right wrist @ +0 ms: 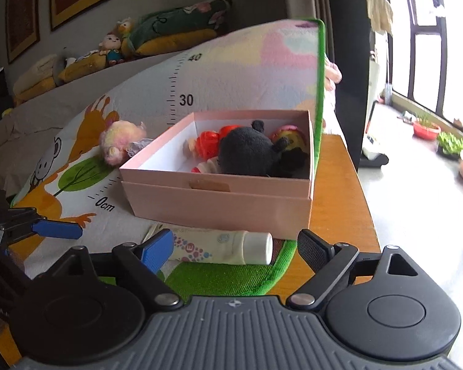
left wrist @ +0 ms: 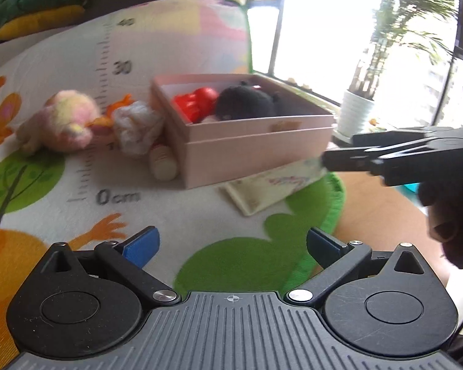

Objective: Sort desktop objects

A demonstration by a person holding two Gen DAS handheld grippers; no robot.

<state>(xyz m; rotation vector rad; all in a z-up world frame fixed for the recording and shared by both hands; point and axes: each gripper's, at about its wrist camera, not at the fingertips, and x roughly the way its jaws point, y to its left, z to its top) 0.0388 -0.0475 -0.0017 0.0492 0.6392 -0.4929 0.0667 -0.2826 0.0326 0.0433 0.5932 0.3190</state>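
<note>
Tube (right wrist: 219,248) lies against pink box (right wrist: 219,206), plush toys (left wrist: 58,120) beside.

Daylight from window (left wrist: 324,24), blown out to white in left wrist view. That view has motion blur throughout; right wrist view is sharper. Pink box (right wrist: 219,197) casts soft shadow. Strong fisheye bending at edges.
</note>
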